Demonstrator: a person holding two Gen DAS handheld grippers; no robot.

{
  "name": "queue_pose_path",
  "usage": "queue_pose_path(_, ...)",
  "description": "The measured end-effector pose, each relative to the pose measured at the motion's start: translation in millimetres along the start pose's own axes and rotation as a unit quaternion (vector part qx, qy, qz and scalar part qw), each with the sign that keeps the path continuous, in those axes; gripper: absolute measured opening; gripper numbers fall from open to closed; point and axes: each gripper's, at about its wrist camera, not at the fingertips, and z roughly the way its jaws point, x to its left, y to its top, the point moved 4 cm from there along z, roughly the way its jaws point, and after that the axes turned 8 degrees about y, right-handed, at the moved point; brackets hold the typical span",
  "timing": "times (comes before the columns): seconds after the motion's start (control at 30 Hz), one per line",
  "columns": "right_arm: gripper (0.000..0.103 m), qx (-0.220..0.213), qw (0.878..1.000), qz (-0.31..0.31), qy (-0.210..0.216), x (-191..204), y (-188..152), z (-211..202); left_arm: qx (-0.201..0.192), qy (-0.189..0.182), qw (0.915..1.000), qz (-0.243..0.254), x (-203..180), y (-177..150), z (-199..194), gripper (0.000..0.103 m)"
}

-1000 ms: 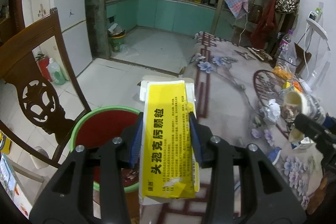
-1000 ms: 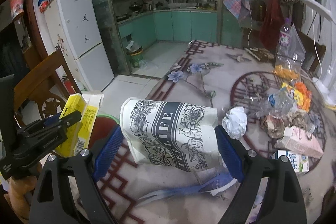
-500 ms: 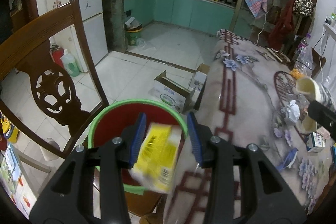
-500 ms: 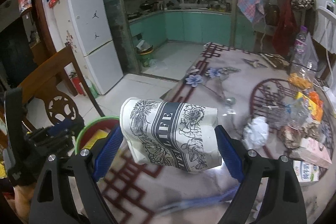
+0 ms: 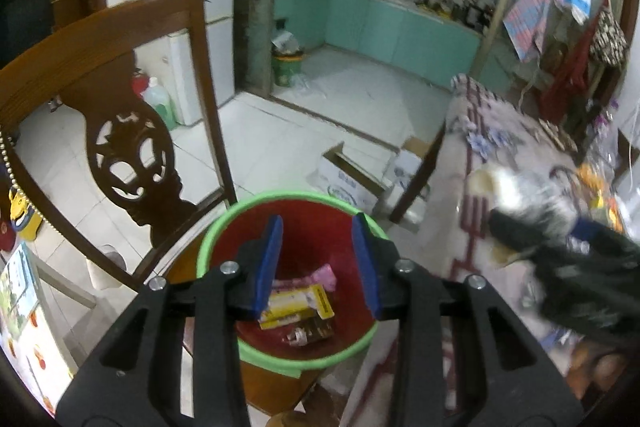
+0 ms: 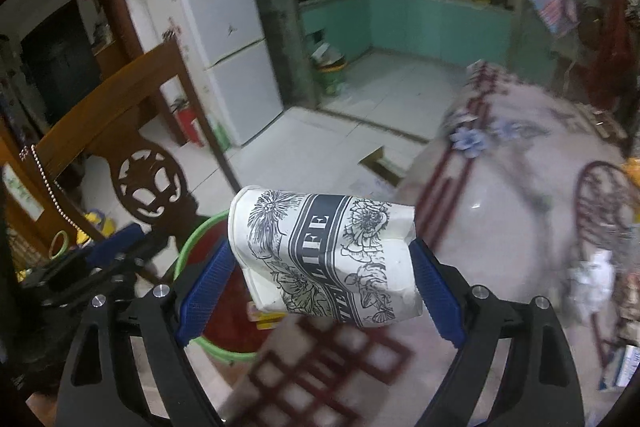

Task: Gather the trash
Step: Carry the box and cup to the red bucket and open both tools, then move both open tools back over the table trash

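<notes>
Below my left hand-held gripper [image 5: 318, 263], in the left wrist view, sits the red bin [image 5: 288, 355] with its green rim, standing on a wooden chair [image 5: 120, 163] just beside the bench [image 5: 472, 155]. My left jaws are closing with nothing between their blue pads; the gap frames the inside of the bin. At the bottom of the bin lies a yellow box [image 5: 298, 305], with a pink wrapper [image 5: 324, 273] beside it and a darker scrap that I cannot make out. To the right, blurred, my right hand-held gripper [image 5: 532, 227] carries the paper cup [image 5: 512, 183] over the bench's flowered cloth. Open cardboard boxes [image 5: 352, 175] stand on the tiled floor past the bin.

Over the bench edge, in the right wrist view, my right hand-held gripper [image 6: 320, 267] stands wide and clamps the paper cup [image 6: 324, 255] on its side, rim to the left, its black flower print and the letters "LIFE" facing me. The bin's green rim [image 6: 192, 239] shows low on the left behind the cup, with my left hand-held gripper [image 6: 104, 259] beside it. A crumpled white paper [image 6: 592, 275] and other litter lie on the bench at the right.
</notes>
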Motion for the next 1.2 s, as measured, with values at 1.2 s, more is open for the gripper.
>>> queue_pose_path(1.2, 0.095, 0.041, 0.970, 0.039, -0.234, -222, -115, -185, 0.007, -0.096, 0.9936, 0.060, -102, -10, -16, 0.066)
